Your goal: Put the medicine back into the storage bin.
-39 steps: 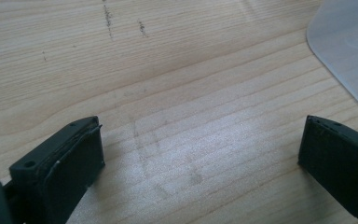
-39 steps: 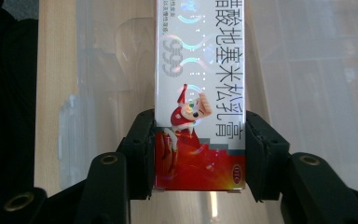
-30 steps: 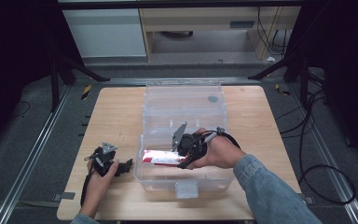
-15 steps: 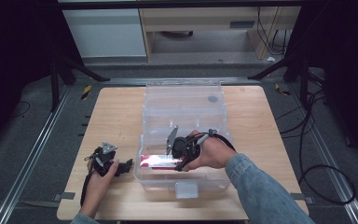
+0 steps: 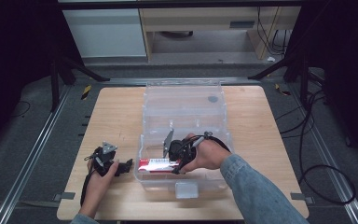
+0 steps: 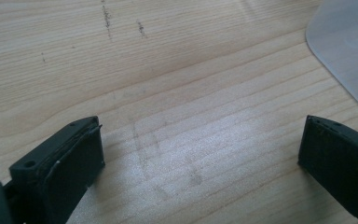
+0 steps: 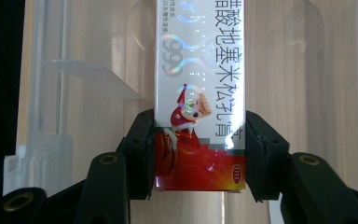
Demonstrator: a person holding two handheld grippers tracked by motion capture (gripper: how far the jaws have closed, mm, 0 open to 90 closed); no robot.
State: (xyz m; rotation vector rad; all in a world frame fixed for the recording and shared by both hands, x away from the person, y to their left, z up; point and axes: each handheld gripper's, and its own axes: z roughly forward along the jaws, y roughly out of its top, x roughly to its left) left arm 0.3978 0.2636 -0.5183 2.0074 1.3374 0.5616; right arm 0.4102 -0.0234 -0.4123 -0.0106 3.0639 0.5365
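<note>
The right hand-held gripper clamps a red-and-white box by its red end, jaws on the two long sides; in the high view the box lies lower centre inside the clear bin, its long axis running left-right, white end toward the bin's left wall. The left hand-held gripper rests at lower left on the desk, jaws spread wide over bare wood beside the bin's corner. Open desk lies left and right of the bin.
</note>
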